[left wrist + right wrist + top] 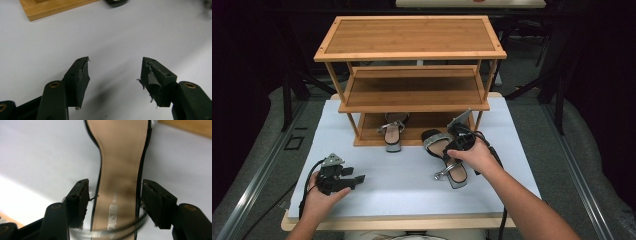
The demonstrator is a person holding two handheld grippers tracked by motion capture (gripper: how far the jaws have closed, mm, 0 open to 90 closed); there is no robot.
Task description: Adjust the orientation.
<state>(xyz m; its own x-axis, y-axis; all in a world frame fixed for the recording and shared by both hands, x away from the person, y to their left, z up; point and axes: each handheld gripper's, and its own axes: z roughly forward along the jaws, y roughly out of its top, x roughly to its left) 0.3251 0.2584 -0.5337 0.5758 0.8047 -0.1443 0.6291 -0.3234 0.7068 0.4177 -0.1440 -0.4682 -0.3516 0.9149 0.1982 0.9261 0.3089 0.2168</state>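
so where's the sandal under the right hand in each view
high view: sandal lies right of centre on the white table, beneath the right gripper.
right gripper view: its insole runs up between the fingers.
left gripper view: can't identify it.
Shared landmark: the wooden rack.

The silver print on the sandal's insole (113, 212) is too blurred to read.

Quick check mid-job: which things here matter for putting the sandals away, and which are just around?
In play: sandal on the table, straddled by the open right tongs; sandal on the bottom shelf; wooden rack.
Idle: left tongs, open over bare table.
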